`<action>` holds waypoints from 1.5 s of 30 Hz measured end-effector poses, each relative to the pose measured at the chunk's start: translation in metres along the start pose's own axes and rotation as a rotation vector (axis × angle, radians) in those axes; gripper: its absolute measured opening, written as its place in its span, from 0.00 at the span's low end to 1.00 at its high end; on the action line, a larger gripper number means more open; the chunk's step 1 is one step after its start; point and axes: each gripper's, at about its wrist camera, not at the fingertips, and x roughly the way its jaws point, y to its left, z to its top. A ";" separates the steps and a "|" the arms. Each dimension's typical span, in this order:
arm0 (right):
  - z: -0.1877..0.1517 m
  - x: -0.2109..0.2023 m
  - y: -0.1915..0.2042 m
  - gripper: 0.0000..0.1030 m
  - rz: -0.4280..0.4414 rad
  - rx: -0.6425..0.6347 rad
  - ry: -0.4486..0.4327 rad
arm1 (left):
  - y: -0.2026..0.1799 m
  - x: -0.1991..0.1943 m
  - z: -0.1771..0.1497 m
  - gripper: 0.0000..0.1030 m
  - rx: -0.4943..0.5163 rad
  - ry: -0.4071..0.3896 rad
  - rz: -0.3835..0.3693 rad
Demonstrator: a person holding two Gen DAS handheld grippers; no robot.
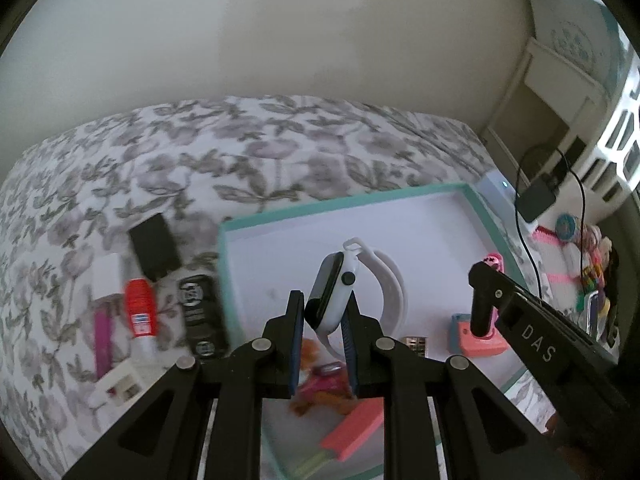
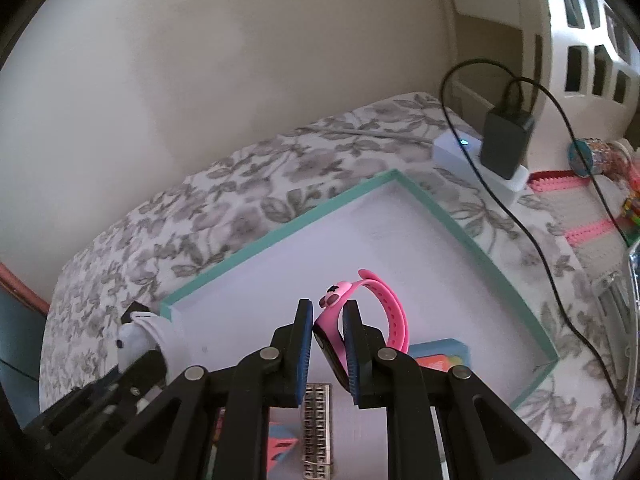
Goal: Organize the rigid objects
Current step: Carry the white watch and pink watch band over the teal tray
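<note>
The left gripper (image 1: 324,320) has its jaws pinching a white smartwatch (image 1: 334,290) by the case, its band looping behind, held above the teal-rimmed tray (image 1: 476,200) on the bed (image 1: 160,152). The right gripper (image 2: 328,344) pinches a pink watch (image 2: 340,320) over the same tray. A coral box (image 1: 480,340) lies near the tray's right edge. Outside its left edge lie a black box (image 1: 154,246) and a red-capped bottle (image 1: 140,312).
</note>
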 end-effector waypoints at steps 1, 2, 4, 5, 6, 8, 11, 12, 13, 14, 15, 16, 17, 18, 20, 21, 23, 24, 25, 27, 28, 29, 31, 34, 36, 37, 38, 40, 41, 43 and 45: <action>0.000 0.000 -0.001 0.16 -0.003 0.000 0.001 | -0.005 0.002 -0.001 0.18 0.011 0.001 0.000; 0.000 0.000 -0.001 0.17 -0.003 -0.001 0.002 | -0.010 0.004 -0.001 0.18 0.022 0.001 -0.001; 0.000 0.002 -0.001 0.17 0.000 -0.005 0.007 | -0.014 0.007 -0.002 0.18 0.022 -0.003 -0.007; 0.000 0.003 -0.004 0.17 -0.003 0.005 0.007 | -0.014 0.009 -0.002 0.18 0.023 0.003 -0.009; 0.000 0.003 -0.007 0.16 -0.003 0.012 0.010 | -0.014 0.012 -0.002 0.18 0.024 0.007 -0.009; -0.001 0.005 -0.010 0.16 -0.003 0.015 0.016 | -0.012 0.017 -0.003 0.18 0.018 0.018 -0.007; -0.002 0.007 -0.008 0.16 -0.009 0.010 0.022 | -0.008 0.024 -0.004 0.18 0.003 0.031 -0.010; -0.002 0.007 -0.007 0.16 -0.010 0.008 0.024 | -0.006 0.025 -0.005 0.18 -0.002 0.035 -0.011; -0.002 0.008 -0.006 0.16 -0.010 0.003 0.025 | -0.005 0.027 -0.005 0.18 -0.006 0.040 -0.014; -0.002 0.008 -0.005 0.16 -0.011 0.000 0.026 | -0.004 0.028 -0.006 0.18 -0.009 0.044 -0.019; -0.003 0.009 -0.004 0.16 -0.012 -0.003 0.028 | -0.003 0.028 -0.006 0.18 -0.011 0.046 -0.022; -0.003 0.009 -0.004 0.16 -0.011 -0.003 0.030 | -0.002 0.029 -0.006 0.18 -0.014 0.049 -0.023; -0.003 0.010 -0.004 0.16 -0.010 -0.003 0.032 | -0.001 0.029 -0.007 0.18 -0.014 0.051 -0.025; -0.004 0.010 -0.004 0.16 -0.010 -0.002 0.036 | -0.001 0.030 -0.007 0.18 -0.015 0.054 -0.026; -0.004 0.012 -0.004 0.16 -0.010 -0.005 0.040 | 0.000 0.031 -0.007 0.18 -0.019 0.060 -0.026; -0.005 0.012 -0.003 0.16 -0.011 -0.008 0.041 | 0.000 0.032 -0.007 0.18 -0.020 0.063 -0.025; -0.005 0.012 -0.002 0.16 -0.013 -0.014 0.042 | 0.000 0.033 -0.008 0.18 -0.018 0.068 -0.026; -0.005 0.013 -0.002 0.16 -0.010 -0.015 0.044 | 0.000 0.034 -0.008 0.18 -0.016 0.070 -0.027; -0.006 0.014 -0.002 0.16 -0.008 -0.015 0.046 | -0.001 0.035 -0.008 0.18 -0.014 0.073 -0.027; -0.006 0.015 -0.001 0.16 -0.011 -0.020 0.048 | -0.001 0.035 -0.008 0.18 -0.012 0.079 -0.027; -0.006 0.014 -0.001 0.16 -0.013 -0.022 0.047 | -0.001 0.035 -0.008 0.19 -0.013 0.082 -0.027; -0.006 0.014 -0.001 0.17 -0.015 -0.024 0.046 | 0.000 0.035 -0.008 0.20 -0.018 0.084 -0.027; -0.006 0.014 -0.001 0.18 -0.015 -0.021 0.049 | 0.002 0.035 -0.007 0.29 -0.033 0.093 -0.039; -0.006 0.014 -0.001 0.19 -0.010 -0.014 0.057 | 0.004 0.033 -0.005 0.38 -0.049 0.099 -0.055; -0.005 0.013 0.000 0.19 -0.013 -0.017 0.056 | 0.005 0.030 -0.003 0.39 -0.048 0.094 -0.053; -0.005 0.012 0.000 0.19 -0.014 -0.019 0.054 | 0.006 0.028 -0.001 0.39 -0.048 0.091 -0.053; -0.004 0.011 0.001 0.19 -0.013 -0.020 0.052 | 0.006 0.026 -0.001 0.39 -0.049 0.089 -0.054; -0.003 0.008 0.002 0.19 -0.012 -0.024 0.049 | 0.008 0.023 0.002 0.40 -0.053 0.085 -0.053; -0.003 0.007 0.003 0.19 -0.013 -0.026 0.046 | 0.009 0.021 0.003 0.40 -0.056 0.085 -0.050; -0.002 0.004 0.004 0.19 -0.013 -0.030 0.038 | 0.013 0.018 0.004 0.40 -0.063 0.084 -0.046; 0.000 0.000 0.005 0.19 -0.010 -0.035 0.027 | 0.017 0.014 0.006 0.40 -0.072 0.080 -0.038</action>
